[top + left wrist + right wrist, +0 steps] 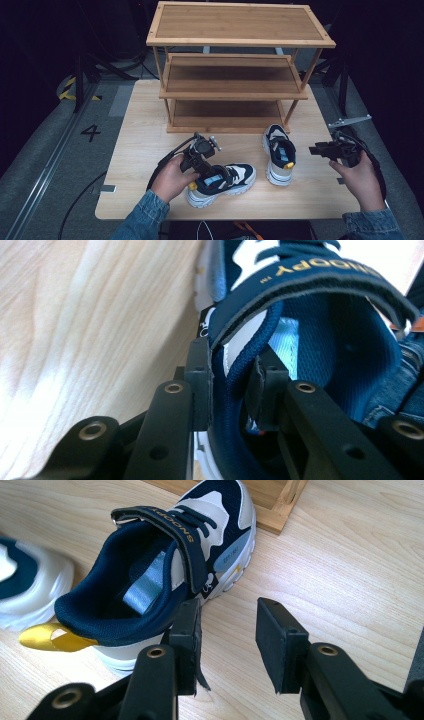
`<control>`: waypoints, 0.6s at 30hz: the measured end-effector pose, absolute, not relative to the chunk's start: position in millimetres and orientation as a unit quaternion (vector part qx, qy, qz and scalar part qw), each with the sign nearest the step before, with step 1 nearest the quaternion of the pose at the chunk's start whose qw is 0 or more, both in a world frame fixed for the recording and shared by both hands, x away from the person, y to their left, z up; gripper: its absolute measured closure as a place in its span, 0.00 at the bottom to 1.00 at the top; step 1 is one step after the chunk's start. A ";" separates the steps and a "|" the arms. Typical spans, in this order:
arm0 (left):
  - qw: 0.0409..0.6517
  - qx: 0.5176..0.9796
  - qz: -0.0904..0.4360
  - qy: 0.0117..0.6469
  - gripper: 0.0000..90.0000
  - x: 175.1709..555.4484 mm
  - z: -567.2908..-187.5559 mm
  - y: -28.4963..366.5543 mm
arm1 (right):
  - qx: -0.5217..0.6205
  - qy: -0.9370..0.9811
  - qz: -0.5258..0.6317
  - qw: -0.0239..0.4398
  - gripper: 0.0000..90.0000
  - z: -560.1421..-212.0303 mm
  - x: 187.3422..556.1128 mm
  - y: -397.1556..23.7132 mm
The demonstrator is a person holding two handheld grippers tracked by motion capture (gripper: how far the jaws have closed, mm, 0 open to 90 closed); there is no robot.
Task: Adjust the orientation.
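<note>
L gripper (227,385) jaws clamped on near shoe's (222,184) collar — R gripper (227,640) jaws apart, beside far shoe (150,575).

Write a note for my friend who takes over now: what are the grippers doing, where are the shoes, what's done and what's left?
Left gripper: shut on the near shoe, fingers pinching its collar wall, one inside, one outside.
Right gripper: open, holding nothing, beside the far shoe.
Both shoes are on the table, in front of the rack.
Done: near shoe gripped.
Left: probably move both shoes onto the rack; its shelves hold no shoes yet.
</note>
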State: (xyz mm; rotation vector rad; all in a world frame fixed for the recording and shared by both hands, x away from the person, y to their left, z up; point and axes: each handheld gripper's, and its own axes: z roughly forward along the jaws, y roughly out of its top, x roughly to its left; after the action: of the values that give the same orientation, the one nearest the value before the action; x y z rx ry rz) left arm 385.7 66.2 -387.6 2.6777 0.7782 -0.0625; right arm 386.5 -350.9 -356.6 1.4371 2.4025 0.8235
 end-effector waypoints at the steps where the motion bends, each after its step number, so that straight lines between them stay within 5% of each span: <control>1: 0.177 0.943 -0.019 0.280 0.83 386.4 -386.7 67.5 | 0.489 0.818 0.281 0.112 0.70 -356.6 386.5 -351.0; 18: 0.218 0.888 0.020 0.404 0.82 423.0 -391.9 108.8 | 0.486 0.823 0.275 0.108 0.68 -361.1 388.4 -345.5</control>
State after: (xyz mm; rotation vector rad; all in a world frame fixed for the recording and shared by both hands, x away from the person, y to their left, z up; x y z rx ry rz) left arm 423.0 108.8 -391.9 2.4596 1.1176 0.0552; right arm 388.4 -345.5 -361.1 1.4292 2.4212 0.8095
